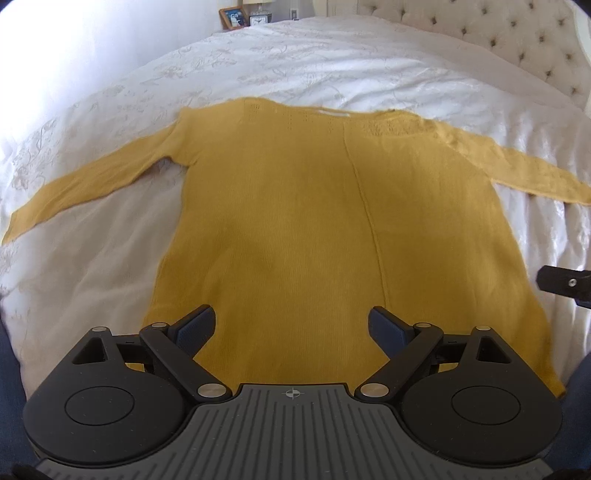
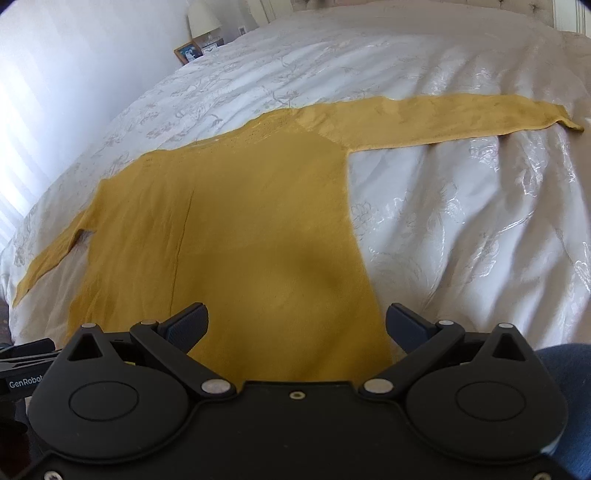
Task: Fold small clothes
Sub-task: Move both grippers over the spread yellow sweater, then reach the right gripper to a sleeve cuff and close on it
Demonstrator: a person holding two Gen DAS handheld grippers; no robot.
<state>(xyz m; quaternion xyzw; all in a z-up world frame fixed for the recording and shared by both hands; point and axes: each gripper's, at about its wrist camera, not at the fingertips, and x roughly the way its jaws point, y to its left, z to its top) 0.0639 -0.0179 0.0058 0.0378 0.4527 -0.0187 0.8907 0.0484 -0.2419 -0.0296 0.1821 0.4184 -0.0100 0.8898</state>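
A mustard-yellow long-sleeved knit top (image 1: 295, 221) lies flat on a white bedspread (image 1: 314, 66), neckline away from me, both sleeves spread out to the sides. It also shows in the right wrist view (image 2: 229, 229), with its right sleeve (image 2: 461, 114) stretched out. My left gripper (image 1: 291, 325) is open and empty, hovering over the top's hem near its left half. My right gripper (image 2: 295, 321) is open and empty, over the hem near the right side edge. Part of the right gripper (image 1: 565, 284) shows at the edge of the left wrist view.
The bed has a tufted cream headboard (image 1: 517, 33) at the far right. A nightstand with a framed picture (image 1: 233, 17), a clock and a lamp (image 2: 203, 16) stands beyond the bed's far edge. A bright curtained wall (image 2: 55, 74) runs along the left.
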